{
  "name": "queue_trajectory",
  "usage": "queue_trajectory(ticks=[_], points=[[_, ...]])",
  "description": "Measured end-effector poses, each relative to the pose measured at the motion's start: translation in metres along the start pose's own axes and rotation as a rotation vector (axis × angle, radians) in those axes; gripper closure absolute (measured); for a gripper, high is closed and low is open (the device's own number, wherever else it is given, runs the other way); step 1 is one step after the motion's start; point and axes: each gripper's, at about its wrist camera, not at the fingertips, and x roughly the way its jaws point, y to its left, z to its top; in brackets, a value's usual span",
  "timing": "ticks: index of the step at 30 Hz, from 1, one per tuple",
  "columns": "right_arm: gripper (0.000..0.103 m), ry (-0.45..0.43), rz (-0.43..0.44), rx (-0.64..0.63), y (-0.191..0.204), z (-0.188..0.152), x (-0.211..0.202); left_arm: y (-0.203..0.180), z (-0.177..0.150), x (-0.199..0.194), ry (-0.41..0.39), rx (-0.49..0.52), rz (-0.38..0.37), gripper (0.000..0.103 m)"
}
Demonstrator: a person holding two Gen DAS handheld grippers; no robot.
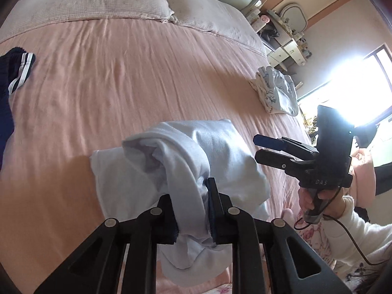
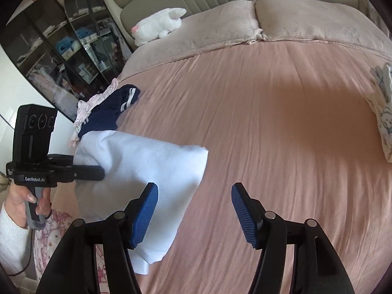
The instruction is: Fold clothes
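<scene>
A pale blue-white garment (image 1: 176, 161) lies bunched on the pink bed sheet (image 1: 110, 85). My left gripper (image 1: 189, 193) is shut on a gathered fold of it, and the cloth hangs down between the pads. In the right wrist view the same garment (image 2: 147, 161) is lifted at its left side, where the left gripper (image 2: 100, 169) pinches it. My right gripper (image 2: 194, 196) stands open just right of the garment with nothing between its blue pads. From the left wrist view the right gripper (image 1: 258, 148) hovers beside the garment's right edge.
Navy shorts with white stripes (image 2: 117, 107) lie at the bed's left edge on a pink printed piece. A folded printed garment (image 2: 382, 112) sits at the right edge. Pillows (image 2: 306, 19) and a white plush toy (image 2: 159, 24) are at the headboard. A dark glass cabinet (image 2: 61, 56) stands left.
</scene>
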Motion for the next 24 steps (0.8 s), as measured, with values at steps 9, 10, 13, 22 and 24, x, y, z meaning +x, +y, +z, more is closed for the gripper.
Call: queue_trajectory(ticks=[9, 10, 13, 22, 24], points=[[0.036, 0.021, 0.021, -0.053, 0.021, -0.005, 0.027, 0.030, -0.004, 0.001, 0.026, -0.003, 0.085, 0.087], [0.036, -0.002, 0.026, -0.027, 0.017, -0.004, 0.021, 0.032, -0.004, 0.004, 0.028, 0.003, 0.110, 0.087], [0.036, -0.119, 0.038, 0.019, 0.009, 0.002, -0.001, 0.040, -0.005, 0.010, 0.033, 0.012, 0.167, 0.087], [0.034, -0.105, 0.054, 0.010, 0.010, 0.002, 0.004, 0.042, -0.005, 0.028, 0.070, 0.022, 0.157, 0.087], [0.033, -0.045, 0.034, -0.064, 0.020, -0.001, 0.013, 0.049, -0.005, 0.030, 0.084, -0.008, 0.142, 0.086]])
